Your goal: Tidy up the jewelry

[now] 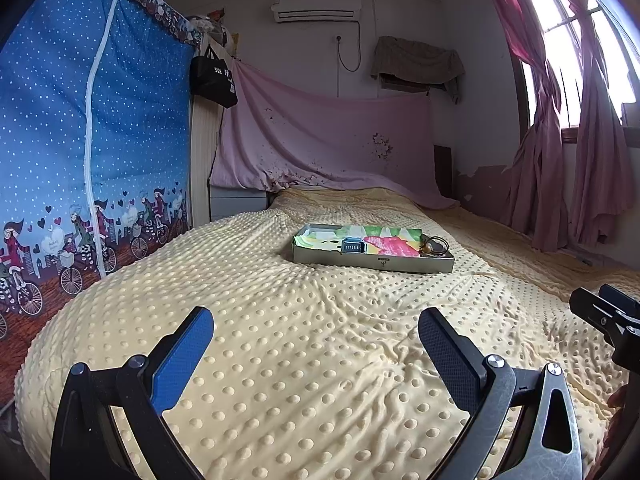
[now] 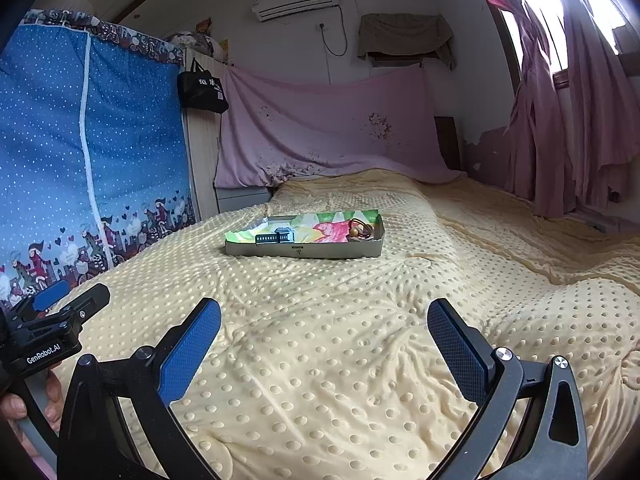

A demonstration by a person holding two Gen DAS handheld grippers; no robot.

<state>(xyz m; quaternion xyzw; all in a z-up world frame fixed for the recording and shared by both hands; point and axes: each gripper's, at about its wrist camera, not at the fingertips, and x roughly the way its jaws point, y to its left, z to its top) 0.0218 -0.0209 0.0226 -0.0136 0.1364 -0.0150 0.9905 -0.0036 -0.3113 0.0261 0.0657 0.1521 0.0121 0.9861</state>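
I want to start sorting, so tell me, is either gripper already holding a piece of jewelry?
No, the left gripper and right gripper are both open and empty above the blanket, well short of the tray.

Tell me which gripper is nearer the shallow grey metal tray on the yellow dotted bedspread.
Cannot tell; neither is clearly nearer. Left gripper and right gripper hover open, side by side, well short of the grey metal tray, neither touching it.

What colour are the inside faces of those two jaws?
Bright blue with a fine textured grip, set on black arms. The pads show best in the right wrist view.
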